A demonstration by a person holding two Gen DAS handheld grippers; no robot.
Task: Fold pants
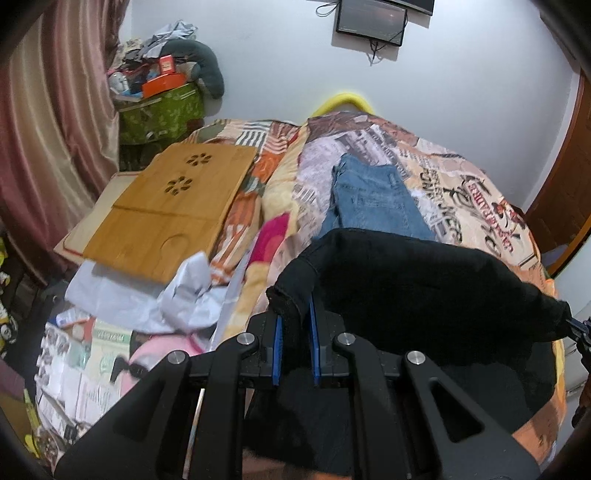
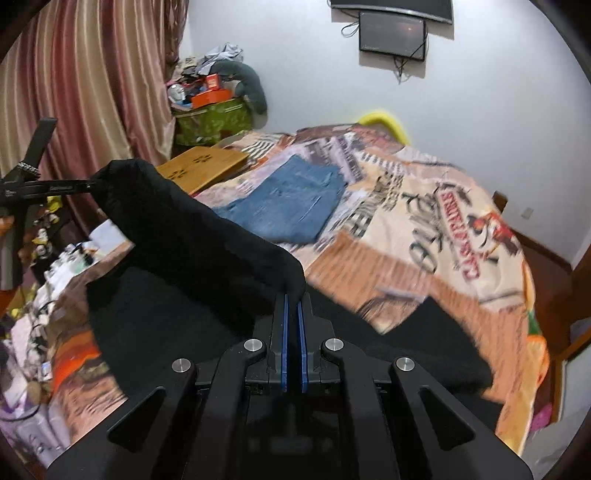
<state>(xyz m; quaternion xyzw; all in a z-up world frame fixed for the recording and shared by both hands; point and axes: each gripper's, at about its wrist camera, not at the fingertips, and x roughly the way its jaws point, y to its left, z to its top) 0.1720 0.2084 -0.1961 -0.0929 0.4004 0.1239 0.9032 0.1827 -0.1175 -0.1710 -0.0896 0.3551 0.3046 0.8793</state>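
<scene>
Two grippers, left gripper and right gripper, one black pants, one folded blue jeans, one wooden tray, one patterned blanket

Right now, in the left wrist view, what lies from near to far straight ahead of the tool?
Left tool → black pants → folded blue jeans → yellow pillow → wall-mounted black screen.
</scene>
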